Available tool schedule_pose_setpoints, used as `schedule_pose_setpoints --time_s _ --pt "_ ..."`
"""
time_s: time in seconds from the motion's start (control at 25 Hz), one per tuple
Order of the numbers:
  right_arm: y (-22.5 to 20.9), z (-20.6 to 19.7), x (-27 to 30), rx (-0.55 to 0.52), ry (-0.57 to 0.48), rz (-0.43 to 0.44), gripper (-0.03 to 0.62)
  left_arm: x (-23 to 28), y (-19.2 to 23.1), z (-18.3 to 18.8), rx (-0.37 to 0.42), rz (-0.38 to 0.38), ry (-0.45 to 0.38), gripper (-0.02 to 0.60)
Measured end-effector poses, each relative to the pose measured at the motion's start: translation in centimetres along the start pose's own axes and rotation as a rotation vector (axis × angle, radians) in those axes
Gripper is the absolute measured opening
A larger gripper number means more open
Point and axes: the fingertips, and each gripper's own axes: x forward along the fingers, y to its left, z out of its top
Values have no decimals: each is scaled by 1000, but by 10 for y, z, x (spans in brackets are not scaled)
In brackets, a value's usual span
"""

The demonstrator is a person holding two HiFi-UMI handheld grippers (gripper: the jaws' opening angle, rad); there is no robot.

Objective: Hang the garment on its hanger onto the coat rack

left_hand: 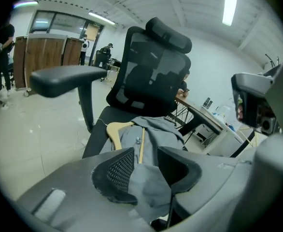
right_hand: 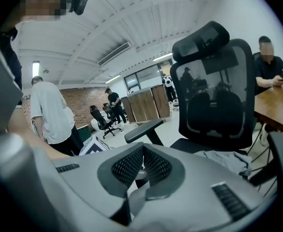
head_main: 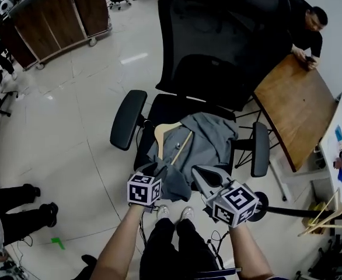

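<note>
A grey garment [head_main: 210, 137] on a wooden hanger [head_main: 167, 130] lies crumpled on the seat of a black office chair [head_main: 162, 107]. My left gripper [head_main: 159, 169] is at the garment's near edge, where a flap hangs off the seat front. In the left gripper view the left gripper [left_hand: 146, 154] stands open, with a fold of the garment [left_hand: 148, 187] lying loose between its pads and the hanger [left_hand: 115, 128] just beyond. My right gripper [head_main: 199, 171] is beside it on the right, shut [right_hand: 141, 152], with nothing visibly held. No coat rack is in view.
The chair's armrests [head_main: 128, 119] [head_main: 260, 149] flank the seat, and its tall backrest [head_main: 229, 45] rises behind. A wooden table [head_main: 299, 107] with a seated person [head_main: 308, 31] is at the right. Wooden cabinets [head_main: 48, 19] stand far left, and someone's legs [head_main: 19, 206] are at the left.
</note>
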Motion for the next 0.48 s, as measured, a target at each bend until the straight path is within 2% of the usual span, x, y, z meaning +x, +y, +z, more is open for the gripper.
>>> schedule_pose_setpoints --time_s 0.2,0.48 --pt "-16 -26 17 27 26 13 3 53 39 -20 -27 69 59 236" --pt "-40 -53 22 64 60 1 3 100 62 -52 -116 76 126 242"
